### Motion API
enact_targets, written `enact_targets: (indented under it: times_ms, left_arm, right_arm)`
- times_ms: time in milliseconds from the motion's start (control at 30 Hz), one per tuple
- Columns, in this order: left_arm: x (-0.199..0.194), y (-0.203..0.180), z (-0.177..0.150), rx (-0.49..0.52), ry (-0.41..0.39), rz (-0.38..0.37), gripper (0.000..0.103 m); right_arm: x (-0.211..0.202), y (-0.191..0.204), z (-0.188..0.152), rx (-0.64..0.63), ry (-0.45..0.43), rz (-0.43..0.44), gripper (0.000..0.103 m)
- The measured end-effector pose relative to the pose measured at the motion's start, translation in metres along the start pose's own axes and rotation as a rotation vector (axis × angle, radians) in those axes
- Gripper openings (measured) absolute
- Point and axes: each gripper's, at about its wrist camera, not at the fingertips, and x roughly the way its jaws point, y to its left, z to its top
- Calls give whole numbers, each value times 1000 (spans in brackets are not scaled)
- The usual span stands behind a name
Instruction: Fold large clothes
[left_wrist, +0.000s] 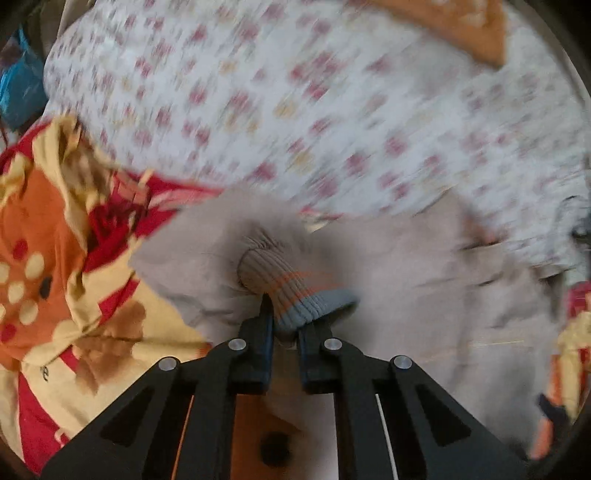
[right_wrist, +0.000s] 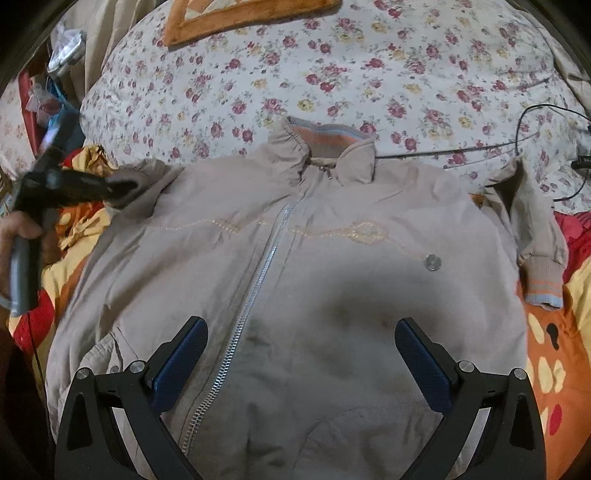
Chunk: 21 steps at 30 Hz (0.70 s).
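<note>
A beige zip-up jacket (right_wrist: 314, 258) lies front up on the bed, zipper (right_wrist: 258, 280) closed and collar (right_wrist: 325, 147) at the far side. My left gripper (left_wrist: 286, 314) is shut on the ribbed cuff (left_wrist: 295, 295) of one sleeve, which is lifted off the bed. The right wrist view shows that gripper (right_wrist: 114, 190) at the far left, held by a hand (right_wrist: 18, 229), with sleeve cloth in it. My right gripper (right_wrist: 301, 325) hangs open above the jacket's lower front, nothing between its fingers. The other sleeve (right_wrist: 532, 221) lies folded at the right, its cuff (right_wrist: 543, 280) flat.
A white floral sheet (right_wrist: 332, 74) covers the bed beyond the jacket. A red, orange and yellow blanket (right_wrist: 554, 362) lies under the jacket on both sides. An orange mat (right_wrist: 240, 22) sits at the far edge. A black cable (right_wrist: 480, 147) runs across the sheet at the right.
</note>
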Motion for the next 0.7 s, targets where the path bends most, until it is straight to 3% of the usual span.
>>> enact_targets:
  times_ms: [200,300,467,533,567,600,633,700]
  left_arm:
    - [-75,-80,18,39,-89,-254,8]
    - [-82,-134,15,67,-77,-365,8]
    - [-67,-206,-2,75,-19,-483,8]
    - [-53,-227,-15,103,10,-496,15]
    - [-46,-234,-22,113,30,-509,29]
    - [-40,-235,-27,111,49,-521,50]
    - [-37,-232,-33,104,67,-525,59]
    - [-38,-217,-39,109,68,-505,65]
  right_arm:
    - [-25,-28,7,98,-76,-49,102]
    - [-32,-51,7,174,-86,-82,102]
    - [-40,-83,8,269,-111,-154,102]
    - [-42,-97,7,302,-112,-201,102]
    - [-43,-106,7,330,-110,-219,102]
    - [-43,-111,5,352,-110,-223,102]
    - [-45,-117,3,378,-110,-222,102]
    - [-46,-128,-1,439,-105,-206,102]
